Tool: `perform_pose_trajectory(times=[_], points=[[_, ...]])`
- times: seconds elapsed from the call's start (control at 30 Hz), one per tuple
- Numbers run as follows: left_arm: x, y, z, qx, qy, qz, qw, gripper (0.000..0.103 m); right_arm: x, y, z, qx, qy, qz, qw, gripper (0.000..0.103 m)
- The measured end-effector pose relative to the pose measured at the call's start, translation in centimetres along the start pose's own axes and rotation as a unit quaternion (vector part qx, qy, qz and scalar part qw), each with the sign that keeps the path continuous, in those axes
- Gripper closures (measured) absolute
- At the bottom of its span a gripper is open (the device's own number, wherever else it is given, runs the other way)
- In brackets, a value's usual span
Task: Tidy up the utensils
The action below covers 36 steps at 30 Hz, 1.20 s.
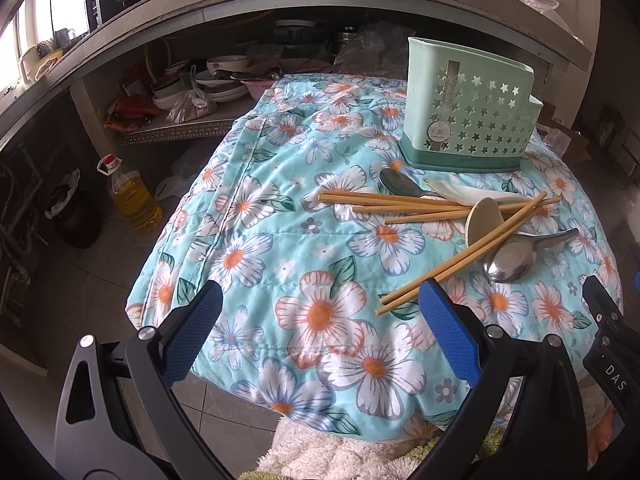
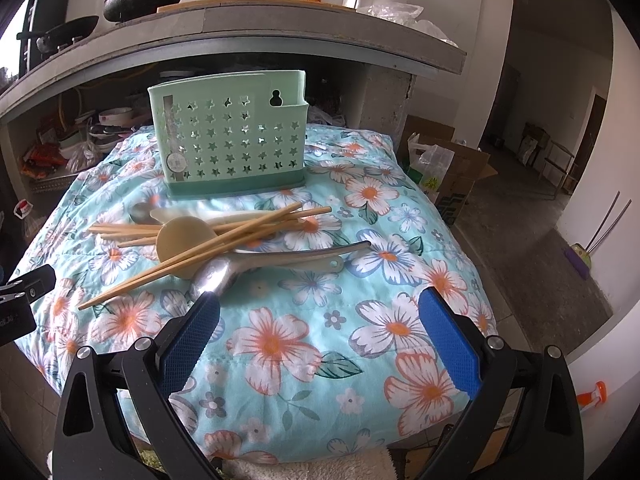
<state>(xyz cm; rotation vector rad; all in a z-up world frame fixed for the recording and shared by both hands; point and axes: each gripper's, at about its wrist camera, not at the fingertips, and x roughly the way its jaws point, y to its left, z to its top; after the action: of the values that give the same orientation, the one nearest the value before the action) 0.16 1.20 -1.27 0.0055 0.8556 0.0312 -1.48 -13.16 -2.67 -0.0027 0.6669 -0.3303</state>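
A mint-green utensil holder with star-shaped holes stands upright at the far side of the flowered cloth. In front of it lies a tangled pile: several bamboo chopsticks, a beige spoon, a white spoon and metal spoons. My left gripper hovers open at the near left of the pile, its right finger close to two chopstick ends. My right gripper hangs open just short of the nearest metal spoon. Both hold nothing.
A concrete counter slab overhangs the far side, with bowls on a low shelf beneath. An oil bottle stands on the floor at left. A cardboard box and a plastic bag sit at right. A fluffy towel lies under the cloth's near edge.
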Motion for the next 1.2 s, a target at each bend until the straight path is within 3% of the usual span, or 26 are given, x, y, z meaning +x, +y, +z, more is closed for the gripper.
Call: perform_pose_trajectory(times=[0.23, 0.37, 0.53, 0.63, 0.87, 1.03, 1.13, 1.2], points=[[1.7, -0.2, 0.1, 0.009, 0.009, -0.005, 0.9999, 0.008, 1.8, 0.0, -1.0, -0.003, 0.016, 0.005, 1.000, 0.006], [2.6, -0.2, 0.2, 0.019, 0.004, -0.052, 0.9985, 0.008, 3.0, 0.3, -1.5, -0.009, 0.028, 0.015, 0.999, 0.006], [3.3, 0.1, 0.3, 0.011, -0.007, -0.143, 0.9896, 0.008, 4.6, 1.3, -1.7, -0.033, 0.032, 0.034, 0.998, 0.006], [4.1, 0.0, 0.5, -0.004, 0.001, -0.161, 0.9869, 0.008, 5.4, 2.0, -1.8, -0.049, 0.033, 0.047, 0.997, 0.006], [5.0, -1.7, 1.1, 0.025, 0.002, -0.192, 0.9811, 0.008, 7.4, 1.6, -2.1, -0.054, 0.051, 0.089, 0.993, 0.006], [4.6, -4.1, 1.2, 0.087, -0.004, -0.194, 0.9773, 0.008, 7.6, -0.2, -1.5, -0.042, 0.031, 0.081, 0.995, 0.006], [4.4, -6.1, 0.9, 0.156, -0.018, -0.162, 0.9741, 0.010, 8.2, -1.2, -1.3, -0.031, 0.033, 0.073, 0.996, 0.006], [4.6, -7.5, 0.5, 0.208, -0.019, -0.142, 0.9677, 0.028, 8.8, -1.7, -1.3, -0.020, 0.043, 0.076, 0.996, 0.006]])
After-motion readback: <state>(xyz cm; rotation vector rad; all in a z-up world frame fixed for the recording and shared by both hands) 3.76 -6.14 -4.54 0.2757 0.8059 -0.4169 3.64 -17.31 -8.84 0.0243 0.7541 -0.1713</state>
